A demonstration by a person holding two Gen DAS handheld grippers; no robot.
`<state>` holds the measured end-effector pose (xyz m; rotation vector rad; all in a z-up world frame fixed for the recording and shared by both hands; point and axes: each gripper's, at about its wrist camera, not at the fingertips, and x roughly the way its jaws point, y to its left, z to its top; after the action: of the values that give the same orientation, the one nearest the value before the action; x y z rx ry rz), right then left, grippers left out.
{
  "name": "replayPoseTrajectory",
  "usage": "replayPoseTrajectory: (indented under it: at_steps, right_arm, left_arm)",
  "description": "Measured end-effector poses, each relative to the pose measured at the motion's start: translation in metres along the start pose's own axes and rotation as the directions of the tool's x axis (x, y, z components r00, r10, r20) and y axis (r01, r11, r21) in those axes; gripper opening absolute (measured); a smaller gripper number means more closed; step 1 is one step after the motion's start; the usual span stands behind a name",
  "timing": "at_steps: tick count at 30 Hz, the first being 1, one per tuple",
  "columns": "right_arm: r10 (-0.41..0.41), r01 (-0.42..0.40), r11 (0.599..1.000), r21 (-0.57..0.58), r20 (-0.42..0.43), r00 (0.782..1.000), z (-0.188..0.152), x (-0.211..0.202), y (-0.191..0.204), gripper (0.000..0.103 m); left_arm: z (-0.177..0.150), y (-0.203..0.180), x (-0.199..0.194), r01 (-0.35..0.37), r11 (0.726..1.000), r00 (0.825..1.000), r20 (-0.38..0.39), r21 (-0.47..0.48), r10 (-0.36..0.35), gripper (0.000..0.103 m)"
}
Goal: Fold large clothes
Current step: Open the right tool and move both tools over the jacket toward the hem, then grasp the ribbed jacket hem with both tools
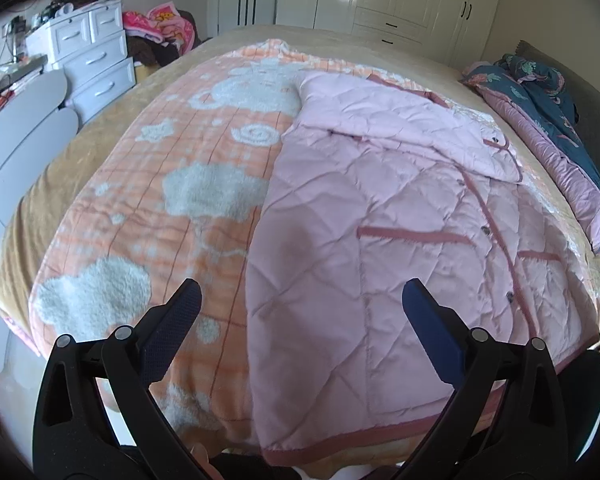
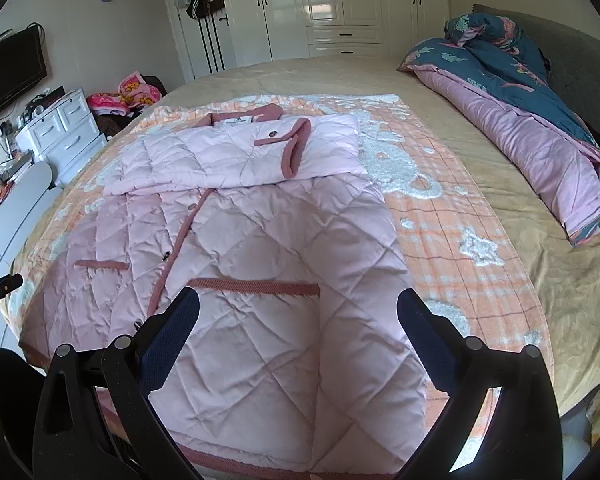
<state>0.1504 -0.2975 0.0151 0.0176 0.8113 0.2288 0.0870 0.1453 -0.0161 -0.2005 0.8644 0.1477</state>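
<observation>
Lying front-up near the foot of the bed (image 2: 460,80), a pink quilted coat (image 2: 260,280) is taking up most of the orange checked blanket (image 2: 452,240) with white fluffy shapes spread under it. A small white label (image 2: 236,121) is showing inside the collar; dark print on it, too small to read. No other writing is readable anywhere.

Coat details: diamond stitching all over, darker rose trim running along the hem, the front placket, two pocket welts and the collar. Snap buttons are dotting the placket. Both sleeves are lying folded across the chest, one cuff (image 2: 294,148) with its rose band and a button tab on top. The body below the sleeves is sitting flat, lightly creased.

Left gripper (image 1: 302,296) is hovering over the coat's left edge where it meets the blanket, fingers spread wide, nothing between them. Right gripper (image 2: 299,304) is hanging above the lower pocket area, fingers likewise parted and empty.

A dark floral duvet (image 2: 520,100) with pink lining is lying bunched along the head end of the bed, well apart from the coat. White drawers (image 2: 64,128) are standing beside the bed; white wardrobes (image 2: 340,0) are lining the far wall.
</observation>
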Motion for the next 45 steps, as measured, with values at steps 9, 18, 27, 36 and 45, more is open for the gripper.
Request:
replayPoseTrajectory:
  at_steps: [9,18,27,36,45]
  right_arm:
    - [-0.018,0.019,1.0,0.01,-0.026,1.0,-0.017,-0.003,-0.012,0.099]
    - [-0.018,0.02,0.999,0.026,-0.08,0.997,-0.037,-0.002,-0.031,0.099]
    - [-0.024,0.03,0.999,0.03,-0.189,0.982,-0.064,0.003,-0.05,0.099]
    - [0.097,-0.061,0.992,0.108,-0.366,0.925,-0.089,0.029,-0.068,0.099]
    - [0.256,-0.191,0.962,0.196,-0.394,0.883,-0.087,0.04,-0.065,0.082]
  left_arm:
    - [-0.018,0.016,0.002,0.054,0.998,0.997,-0.046,-0.033,-0.056,0.05]
    - [-0.046,0.024,0.013,0.106,0.992,0.985,-0.132,-0.07,-0.114,0.046]
    - [-0.064,0.018,0.028,0.156,0.983,0.966,-0.191,-0.093,-0.171,0.046]
    - [-0.066,0.012,0.035,0.156,0.985,0.966,-0.199,-0.072,-0.168,0.055]
    - [-0.066,0.001,0.041,0.153,0.987,0.965,-0.206,-0.048,-0.16,0.065]
